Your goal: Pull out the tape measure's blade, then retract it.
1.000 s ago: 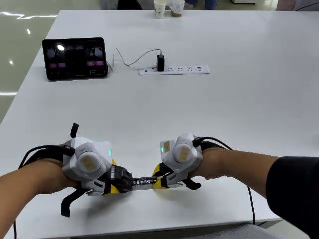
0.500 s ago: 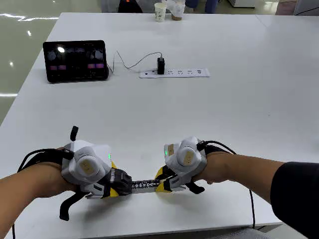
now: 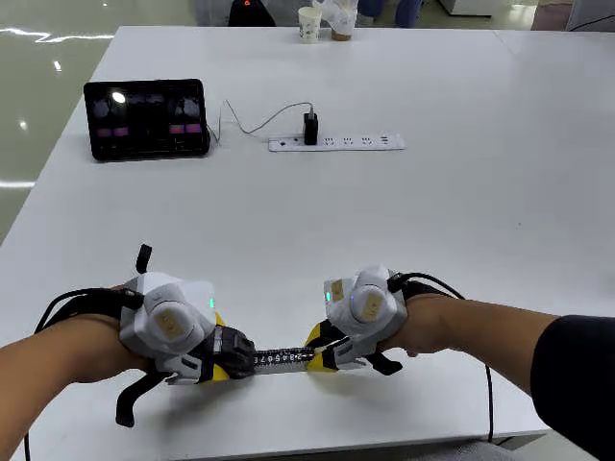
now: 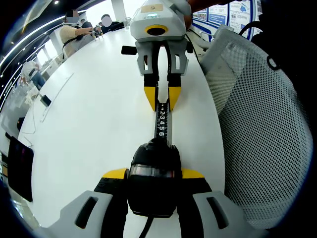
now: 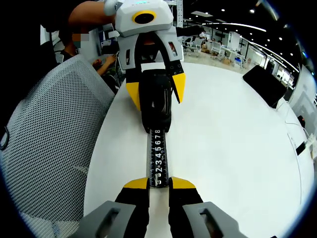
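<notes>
Well, squeezed the tape measure [image 4: 154,191] by its case in the left gripper [image 4: 154,173], jaws tight, at the near edge of the table [image 3: 384,221]; pinched the blade [image 5: 158,151] by its tip in the right gripper [image 5: 158,184]. Judged case rigid, blade thin and springy: best held flat at the tip.

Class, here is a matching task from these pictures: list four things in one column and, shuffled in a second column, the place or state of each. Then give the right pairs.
Column one
1. black tape measure case
2. numbered tape blade
3. black tablet
4. white power strip

Column two
A. has a black charger plugged into it
B. clamped in the left gripper
C. at the far left of the white table
D. end pinched by the right gripper

Pairs: 1-B, 2-D, 3-C, 4-A
</notes>
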`<state>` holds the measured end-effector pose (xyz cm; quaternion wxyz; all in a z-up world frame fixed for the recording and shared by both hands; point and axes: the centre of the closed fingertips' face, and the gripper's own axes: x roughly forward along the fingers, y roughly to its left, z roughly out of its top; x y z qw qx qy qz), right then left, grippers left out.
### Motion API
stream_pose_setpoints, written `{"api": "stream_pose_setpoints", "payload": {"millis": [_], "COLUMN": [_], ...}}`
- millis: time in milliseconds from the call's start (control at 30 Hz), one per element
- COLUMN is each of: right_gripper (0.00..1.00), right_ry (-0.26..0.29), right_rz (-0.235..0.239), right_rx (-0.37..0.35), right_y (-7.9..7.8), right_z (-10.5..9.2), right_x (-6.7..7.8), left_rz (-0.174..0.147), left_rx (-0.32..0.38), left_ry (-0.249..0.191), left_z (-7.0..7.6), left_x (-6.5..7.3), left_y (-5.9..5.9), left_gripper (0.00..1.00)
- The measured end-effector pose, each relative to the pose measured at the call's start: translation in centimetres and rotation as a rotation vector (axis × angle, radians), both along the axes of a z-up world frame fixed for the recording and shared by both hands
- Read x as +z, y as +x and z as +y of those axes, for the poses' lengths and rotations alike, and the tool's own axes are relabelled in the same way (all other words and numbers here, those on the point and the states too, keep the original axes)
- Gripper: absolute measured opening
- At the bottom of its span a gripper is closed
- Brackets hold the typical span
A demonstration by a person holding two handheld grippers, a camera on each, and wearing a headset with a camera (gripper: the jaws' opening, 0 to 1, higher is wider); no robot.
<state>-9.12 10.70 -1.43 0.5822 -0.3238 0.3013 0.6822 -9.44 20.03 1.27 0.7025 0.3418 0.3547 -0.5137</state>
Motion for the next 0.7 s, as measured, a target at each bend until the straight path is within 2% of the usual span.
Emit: {"api": "stream_pose_setpoints", "payload": {"millis": [700], "right_gripper": [0.11], "right_ry": [0.001], "right_rz": [0.001], "right_rx": [-0.007], "right_y": [0.23], "right_z": [-0.80], "right_x": [0.00], "left_rz": [-0.001], "left_rx": [-0.004], "left_ry": [0.002], "left_z": [0.07], "left_x": [-0.05], "left_y": [0.04], "left_gripper": [0.32]}}
